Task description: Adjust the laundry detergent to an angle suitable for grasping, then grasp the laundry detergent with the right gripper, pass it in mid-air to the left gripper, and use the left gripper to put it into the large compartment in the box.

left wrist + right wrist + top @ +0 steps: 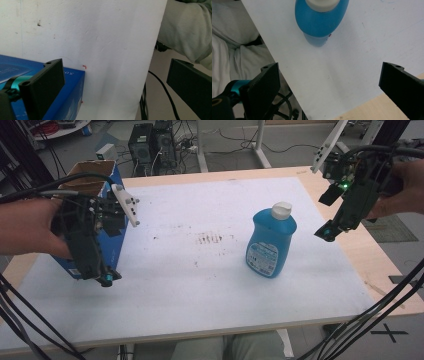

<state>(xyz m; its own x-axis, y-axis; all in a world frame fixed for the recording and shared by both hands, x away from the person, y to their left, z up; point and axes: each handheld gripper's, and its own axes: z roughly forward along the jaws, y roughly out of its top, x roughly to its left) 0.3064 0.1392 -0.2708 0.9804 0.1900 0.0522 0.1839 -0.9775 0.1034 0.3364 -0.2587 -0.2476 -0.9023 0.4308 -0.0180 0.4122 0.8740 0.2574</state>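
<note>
I hold right gripper point(327, 231) wide open, upper right | blue detergent bottle point(270, 241) upright, centre-right | likely weighty, slick plastic: grasp its narrower upper body | left gripper point(106, 279) open beside blue carton point(72, 95)

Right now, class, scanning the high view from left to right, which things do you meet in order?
Left hand-held gripper → blue box → blue bottle → right hand-held gripper.

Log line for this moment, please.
left tongs: open, beside blue box | right tongs: open, above table, empty | blue bottle: upright, untouched
</note>
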